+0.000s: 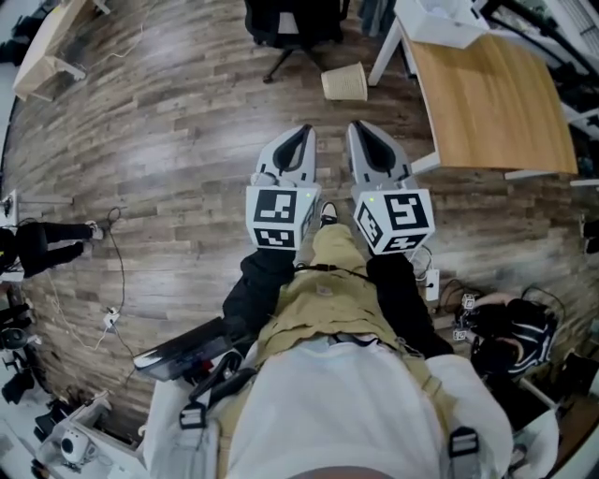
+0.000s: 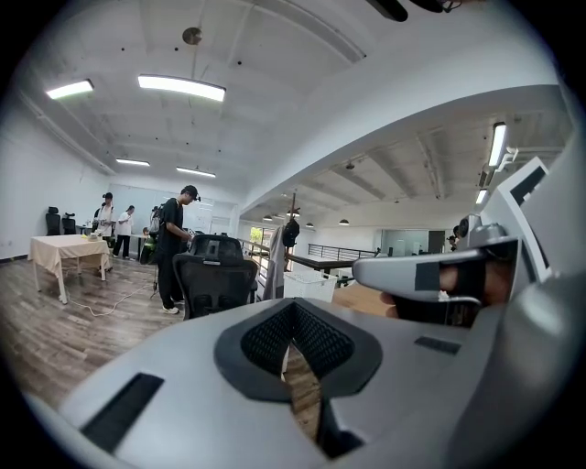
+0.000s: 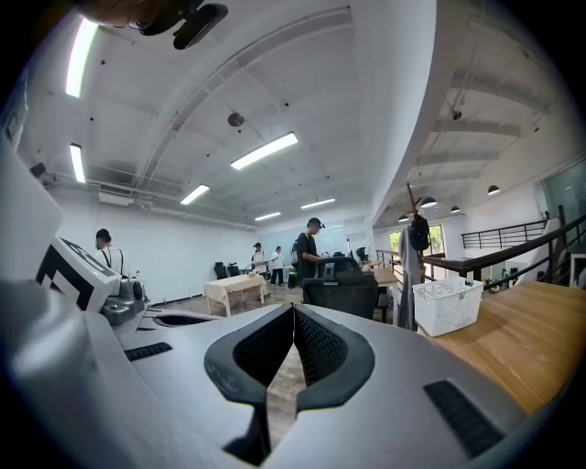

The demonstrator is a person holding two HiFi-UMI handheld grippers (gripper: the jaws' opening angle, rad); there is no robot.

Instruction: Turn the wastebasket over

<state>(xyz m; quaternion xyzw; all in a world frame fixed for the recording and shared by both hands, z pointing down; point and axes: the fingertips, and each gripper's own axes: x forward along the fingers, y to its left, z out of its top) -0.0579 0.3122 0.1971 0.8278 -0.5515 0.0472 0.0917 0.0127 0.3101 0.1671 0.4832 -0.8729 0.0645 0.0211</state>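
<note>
Pale grey shells on the left gripper [image 1: 301, 136] and right gripper [image 1: 361, 131], each carrying a white cube [image 1: 278, 217] of black square markers; black sleeves [image 1: 251, 288], khaki trousers [image 1: 323, 295], white top [image 1: 328, 402].

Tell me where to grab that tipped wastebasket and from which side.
Grip the rim of the wastebasket: it lies on its side on the floor by the desk leg, so its thin wall edge should fit between jaws. Come from the near side, away from the office chair. Which end is open I cannot tell.
</note>
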